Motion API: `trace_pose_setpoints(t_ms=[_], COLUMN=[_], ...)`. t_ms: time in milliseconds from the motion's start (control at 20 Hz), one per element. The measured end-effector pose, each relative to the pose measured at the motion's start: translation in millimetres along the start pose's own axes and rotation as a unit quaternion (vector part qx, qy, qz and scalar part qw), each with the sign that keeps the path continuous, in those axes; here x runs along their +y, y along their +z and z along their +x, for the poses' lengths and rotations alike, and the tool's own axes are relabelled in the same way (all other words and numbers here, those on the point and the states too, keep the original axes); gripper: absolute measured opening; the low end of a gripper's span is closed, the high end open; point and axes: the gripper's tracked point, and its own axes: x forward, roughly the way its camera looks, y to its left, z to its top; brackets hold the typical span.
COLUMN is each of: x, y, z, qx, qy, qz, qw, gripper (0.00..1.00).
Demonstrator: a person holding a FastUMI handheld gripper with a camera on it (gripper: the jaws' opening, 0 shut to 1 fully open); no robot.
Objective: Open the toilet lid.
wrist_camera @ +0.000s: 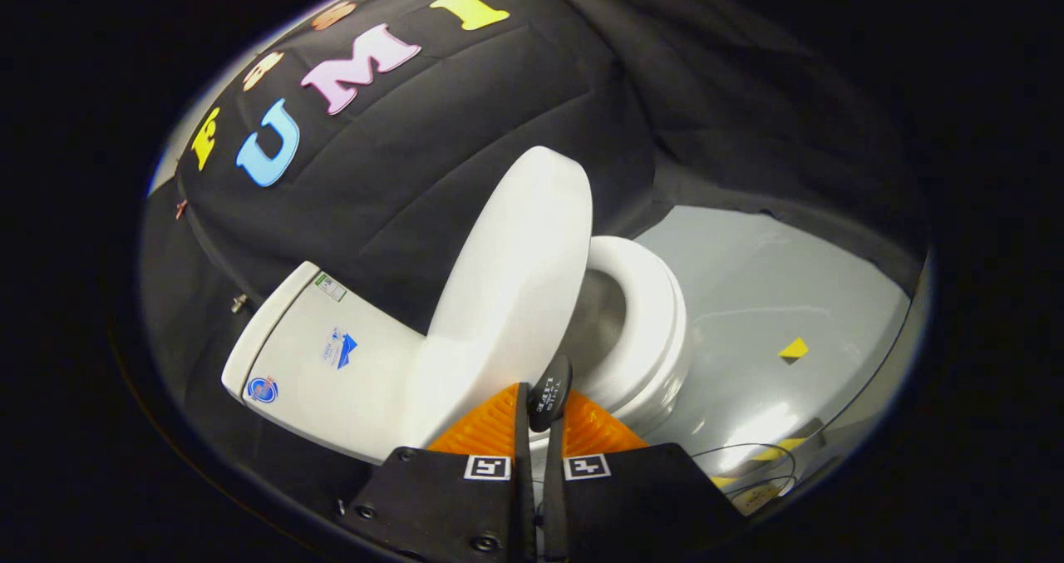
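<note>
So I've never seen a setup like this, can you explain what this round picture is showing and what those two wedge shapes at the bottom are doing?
The picture comes from a wide-angle camera mounted on a hand-held gripper, a two-finger tool that a person carries; there is no robot arm. The two wedges are its fingers, seen from behind. They are nearly closed around a small dark tab at the edge of the toilet lid. The lid is raised, tilted up off the toilet seat, so the bowl is partly exposed. Beside the lid is the white cistern with a few stickers. The toilet stands on a grey floor with a yellow marker, in front of a black cloth wall.
</note>
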Motion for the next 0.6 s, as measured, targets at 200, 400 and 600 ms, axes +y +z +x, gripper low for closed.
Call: trace_pose_setpoints(t_ms=[200,400,600], x=[48,81,124], y=[18,21,23], z=[-20,-33,-43], qx=[-0.028,-0.046,-0.067], qy=[-0.025,-0.044,-0.05], qz=[-0.077,-0.122,-0.178], qw=[0.996,0.991,0.98], gripper=[0.09,0.05,0.05])
